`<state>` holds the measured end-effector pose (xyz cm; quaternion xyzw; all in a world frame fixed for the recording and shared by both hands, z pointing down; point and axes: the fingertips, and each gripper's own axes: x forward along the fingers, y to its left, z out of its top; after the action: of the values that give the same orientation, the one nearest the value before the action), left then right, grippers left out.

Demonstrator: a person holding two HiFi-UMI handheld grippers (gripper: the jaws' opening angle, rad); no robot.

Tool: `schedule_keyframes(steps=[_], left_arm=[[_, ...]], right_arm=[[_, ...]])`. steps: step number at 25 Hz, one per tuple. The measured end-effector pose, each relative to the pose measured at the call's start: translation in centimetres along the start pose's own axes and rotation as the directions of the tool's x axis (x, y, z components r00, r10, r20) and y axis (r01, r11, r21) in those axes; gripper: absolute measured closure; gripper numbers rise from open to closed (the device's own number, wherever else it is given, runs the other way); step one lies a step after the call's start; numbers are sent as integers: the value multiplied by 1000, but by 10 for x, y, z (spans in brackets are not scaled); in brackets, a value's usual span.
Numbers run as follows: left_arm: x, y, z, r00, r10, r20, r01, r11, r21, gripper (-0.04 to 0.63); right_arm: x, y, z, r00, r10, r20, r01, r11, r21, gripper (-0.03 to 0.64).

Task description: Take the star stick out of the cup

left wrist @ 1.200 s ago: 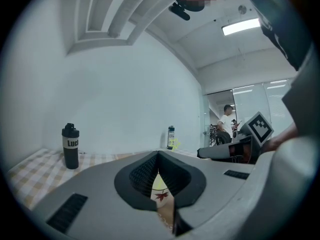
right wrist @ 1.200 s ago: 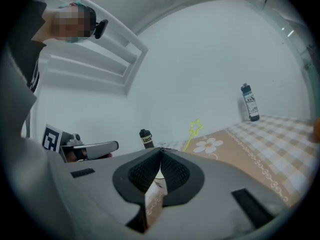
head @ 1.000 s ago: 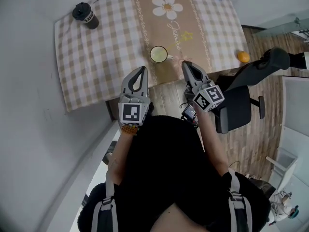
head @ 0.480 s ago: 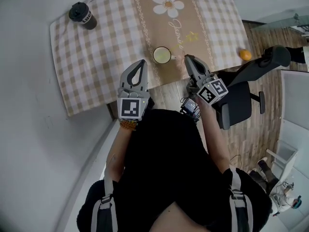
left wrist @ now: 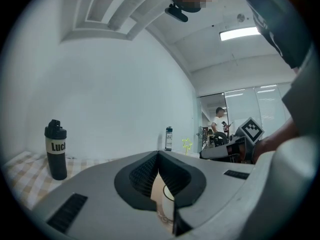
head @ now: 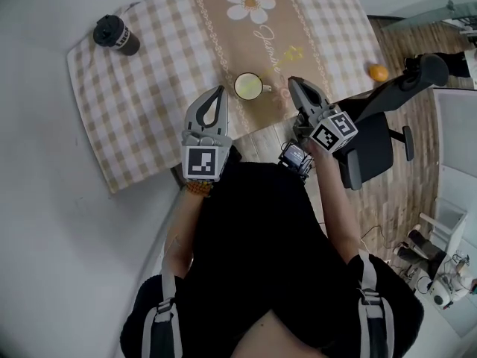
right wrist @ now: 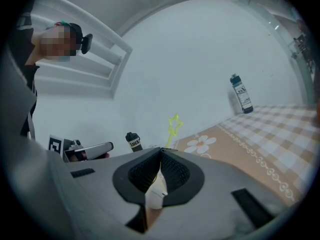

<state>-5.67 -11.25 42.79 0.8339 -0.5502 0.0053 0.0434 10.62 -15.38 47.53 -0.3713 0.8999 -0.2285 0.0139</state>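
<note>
Moved since a second ago: over the checked tablecloth (head: 149,80), right gripper (head: 291,81) sits farther in, jaws closed, seemingly empty; left gripper (head: 218,90) closed too. Cup (head: 248,86) stands between their tips; star stick (head: 293,53) leans from it rightward, nearest the right gripper.

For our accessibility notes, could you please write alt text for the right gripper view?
The right tongs are shut on the stem of a yellow-green star stick, whose star rises past their tips. Beyond lie a checked tablecloth with a daisy print, a black bottle and a slim bottle.
</note>
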Motion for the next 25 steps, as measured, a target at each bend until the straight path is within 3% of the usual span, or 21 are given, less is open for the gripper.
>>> schedule_keyframes(steps=[8,10,13,20,23,25], left_arm=[[5,11,-2,1000,-17,0,17,1000,-2,601],[6,14,-4,1000,-19,-3,19,1000,2,601],[6,18,-7,1000,-20,-5,20,1000,0,601],[5,22,-10,1000,-18,-23,18,1000,0,601],[4,26,-11,1000,-11,-20,11,1000,-1,601],[2,30,-11,1000,0,-19,0,1000,-5,601]], right_arm=[[12,-6,-12,998,47,-43,-46,999,16,609],[17,-5,-18,997,65,-51,-64,997,31,557],[22,-5,-25,996,70,-59,-67,996,52,554],[34,-6,-37,995,102,-11,-98,977,188,553],[40,-1,-43,986,166,-2,-160,954,254,480],[44,3,-46,981,196,-1,-188,943,276,479]])
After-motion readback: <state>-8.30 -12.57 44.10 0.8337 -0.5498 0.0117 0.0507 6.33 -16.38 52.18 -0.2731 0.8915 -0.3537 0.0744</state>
